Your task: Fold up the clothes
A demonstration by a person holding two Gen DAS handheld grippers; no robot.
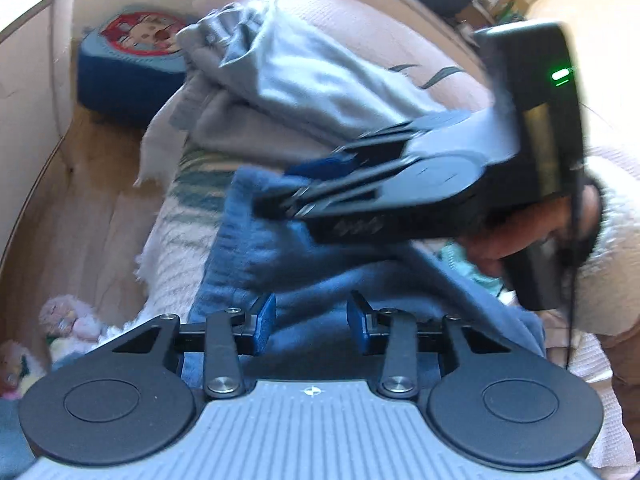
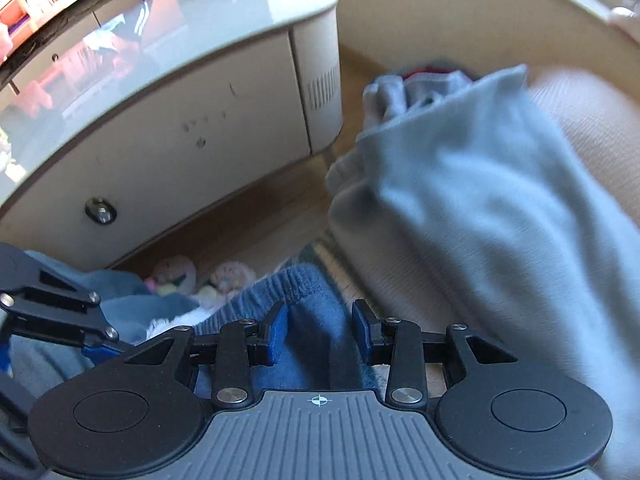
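A pale pink ribbed sofa seat [image 1: 360, 20] fills the far part of the left wrist view, with a fringed cream throw with green stripes [image 1: 176, 236] draped over its near edge. To the left, a cream cabinet with a glossy glass top [image 2: 192, 128] stands on a wooden floor [image 2: 256, 216]; its top mirrors a bright screen.

A light grey fleece garment [image 1: 296, 76] lies heaped on the seat, running from far left to the middle; in the right wrist view it sprawls across the right half. Nearer lies a blue fleece garment [image 1: 280, 264], rumpled, its ribbed edge [image 2: 288, 280] turned toward the cabinet.

A round blue cushion with a red cartoon print [image 1: 132, 56] sits on the floor at far left, and small pastel plush toys [image 2: 200, 280] lie on the floor near the cabinet's foot.

The right gripper [image 1: 280, 188], held by a hand [image 1: 516, 240] in a cream fuzzy sleeve [image 1: 616, 248], reaches in from the right; its blue pads stand partly apart with a fold of blue fleece between them. Whether they pinch it is unclear through the blur.

The left gripper [image 1: 311, 322] sits over the near part of the same garment, its jaws partly apart with blue fleece bulging between the pads, which touch the cloth at their sides.
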